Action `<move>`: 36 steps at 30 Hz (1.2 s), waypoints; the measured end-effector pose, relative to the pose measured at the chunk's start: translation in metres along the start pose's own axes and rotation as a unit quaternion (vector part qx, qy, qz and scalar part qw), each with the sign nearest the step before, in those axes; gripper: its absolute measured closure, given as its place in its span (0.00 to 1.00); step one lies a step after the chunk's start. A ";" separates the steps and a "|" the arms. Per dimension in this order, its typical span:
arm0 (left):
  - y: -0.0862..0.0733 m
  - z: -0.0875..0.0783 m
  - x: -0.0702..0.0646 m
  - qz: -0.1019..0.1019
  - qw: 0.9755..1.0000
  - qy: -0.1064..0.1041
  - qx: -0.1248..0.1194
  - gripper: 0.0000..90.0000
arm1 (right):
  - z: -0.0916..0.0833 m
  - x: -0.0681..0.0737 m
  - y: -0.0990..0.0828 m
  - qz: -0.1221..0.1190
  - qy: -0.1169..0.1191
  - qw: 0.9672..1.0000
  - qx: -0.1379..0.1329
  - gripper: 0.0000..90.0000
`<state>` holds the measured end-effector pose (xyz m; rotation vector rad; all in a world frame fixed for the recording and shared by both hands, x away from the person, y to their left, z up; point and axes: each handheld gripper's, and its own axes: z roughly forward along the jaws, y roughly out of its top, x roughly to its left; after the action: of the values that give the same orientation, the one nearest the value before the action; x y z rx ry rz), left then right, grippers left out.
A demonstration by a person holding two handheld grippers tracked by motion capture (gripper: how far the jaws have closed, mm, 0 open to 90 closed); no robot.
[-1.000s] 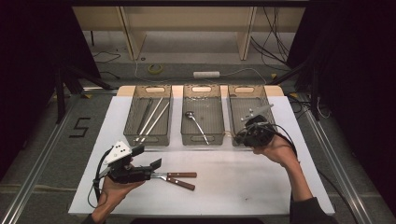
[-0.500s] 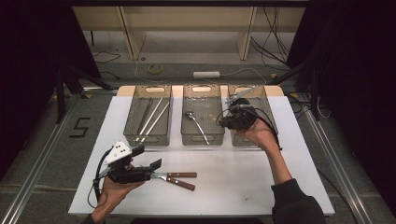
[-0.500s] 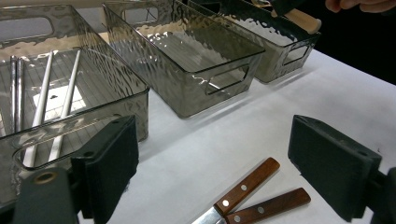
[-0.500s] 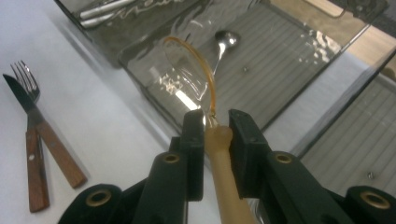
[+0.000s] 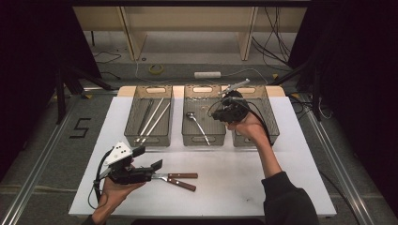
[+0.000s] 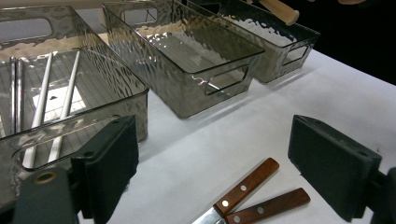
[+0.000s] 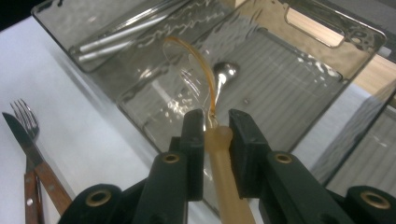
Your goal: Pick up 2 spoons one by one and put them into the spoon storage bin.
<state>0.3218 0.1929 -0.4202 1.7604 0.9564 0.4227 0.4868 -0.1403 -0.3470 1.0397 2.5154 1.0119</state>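
Three see-through bins sit side by side at the far edge of the white worktop (image 5: 244,187). The right tongs (image 7: 216,135) are pressed together on the tan handle of a clear plastic spoon (image 7: 223,168). They hold it up in the air, over the middle bin (image 5: 202,138).

The spoon's long line runs the same way as the tongs. Its round end pokes out in front, over the middle bin. A metal spoon (image 7: 225,72) already lies on the floor of that bin. The other end of the handle sticks out behind the tongs, toward the right bin (image 5: 271,129). So the place to put the spoon is straight ahead of it and below (it looks like spoons go with spoons). The right hand (image 5: 248,129) is the near one for this, I think. It only has to go down and let go.

The left tongs (image 5: 148,158) are spread wide and hold nothing. They rest low on the worktop, well apart from the bins. A knife (image 7: 18,133) and a fork (image 7: 22,114) with wooden handles lie just in front of them. The left bin (image 5: 141,140) holds long, thin sticks (image 5: 152,117).
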 end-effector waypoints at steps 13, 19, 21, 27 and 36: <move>0.000 0.000 0.000 -0.001 1.000 -0.001 -0.002 0.17 | 0.027 0.001 0.020 0.016 -0.010 1.000 -0.007 0.86; 0.000 0.000 0.000 -0.001 1.000 -0.002 -0.001 0.17 | 0.041 0.001 0.027 0.024 -0.020 0.999 -0.008 0.86; 0.000 -0.001 0.000 0.001 1.000 -0.002 -0.001 0.17 | 0.046 0.001 0.027 0.028 -0.022 0.999 -0.009 0.86; 0.000 -0.001 0.000 -0.001 1.000 -0.002 -0.001 0.17 | 0.058 -0.001 0.025 0.039 -0.025 0.999 -0.003 0.86; 0.000 0.000 -0.001 0.000 1.000 -0.003 -0.001 0.17 | 0.070 -0.002 0.023 0.055 -0.030 0.998 0.004 0.86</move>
<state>0.3210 0.1926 -0.4203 1.7592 0.9513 0.4186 0.5318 -0.0946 -0.3830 1.2034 2.4412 0.9846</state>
